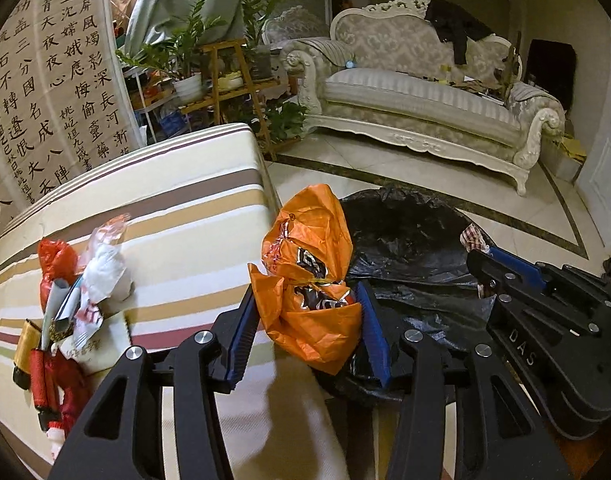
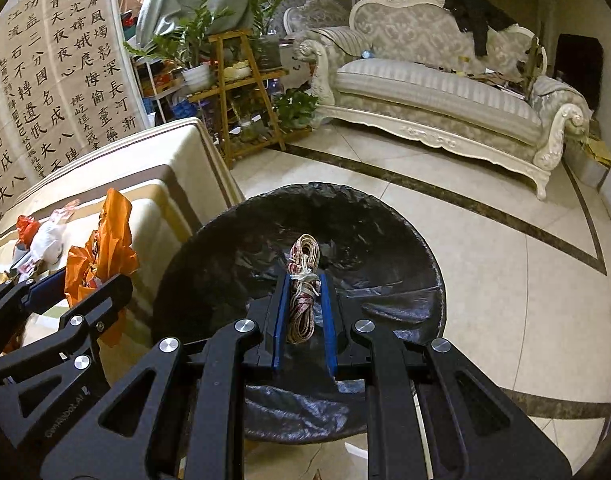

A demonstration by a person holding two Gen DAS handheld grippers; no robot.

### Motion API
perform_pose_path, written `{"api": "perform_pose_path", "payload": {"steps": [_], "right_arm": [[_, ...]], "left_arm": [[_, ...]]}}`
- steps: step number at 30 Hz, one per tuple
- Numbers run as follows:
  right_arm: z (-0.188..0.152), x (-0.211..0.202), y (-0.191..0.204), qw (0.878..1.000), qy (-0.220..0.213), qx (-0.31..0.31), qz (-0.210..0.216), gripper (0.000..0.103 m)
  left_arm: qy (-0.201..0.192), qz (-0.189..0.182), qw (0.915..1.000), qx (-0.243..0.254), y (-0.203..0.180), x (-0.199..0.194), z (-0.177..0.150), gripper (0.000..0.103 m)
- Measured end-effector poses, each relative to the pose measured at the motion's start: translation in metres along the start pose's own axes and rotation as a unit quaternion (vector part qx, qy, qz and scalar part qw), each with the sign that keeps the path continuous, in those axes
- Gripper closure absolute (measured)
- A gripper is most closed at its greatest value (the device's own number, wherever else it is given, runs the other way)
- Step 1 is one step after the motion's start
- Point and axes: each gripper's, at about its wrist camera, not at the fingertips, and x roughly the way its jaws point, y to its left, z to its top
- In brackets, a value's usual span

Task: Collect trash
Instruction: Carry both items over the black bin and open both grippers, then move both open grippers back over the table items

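My left gripper (image 1: 305,308) is shut on a crumpled orange plastic bag (image 1: 309,280), held over the table's right edge next to the bin. In the right wrist view the same orange bag (image 2: 105,252) shows at the left with the left gripper (image 2: 71,292) around it. My right gripper (image 2: 305,312) is shut on a coiled bundle of red and white string (image 2: 303,280), held above the open black-lined trash bin (image 2: 365,232). The bin (image 1: 405,240) sits on the floor right of the table. More trash (image 1: 77,288) lies on the striped tablecloth: red wrappers, white crumpled paper, a yellow packet.
The striped table (image 1: 165,220) fills the left. A wooden plant stand (image 2: 241,88) with potted plants stands behind it, and a calligraphy screen (image 1: 45,80) at far left. A pale ornate sofa (image 2: 445,92) lines the far wall across tiled floor (image 2: 505,280).
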Motion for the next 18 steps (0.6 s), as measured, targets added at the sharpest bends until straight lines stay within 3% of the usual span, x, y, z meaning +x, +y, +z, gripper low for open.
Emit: {"api": "perform_pose_path", "payload": {"steps": [3,5,7,18], "right_arm": [[0.001,0.004,-0.005,1.0,0.002,0.007,0.0,0.086],[0.0,0.006,-0.004,1.0,0.005,0.01,0.002,0.084],[0.0,0.007,-0.006,1.0,0.005,0.015,-0.001,0.074],[0.0,-0.003,-0.006,1.0,-0.004,0.02,-0.006,0.065]], "left_arm": [[0.004,0.002,1.0,0.003,-0.003,0.004,0.003,0.051],[0.008,0.004,1.0,0.004,-0.002,0.006,0.004,0.043],[0.008,0.003,1.0,0.002,0.0,0.007,0.006,0.038],[0.002,-0.002,0.9999,-0.013,0.008,-0.004,0.004,0.037]]}}
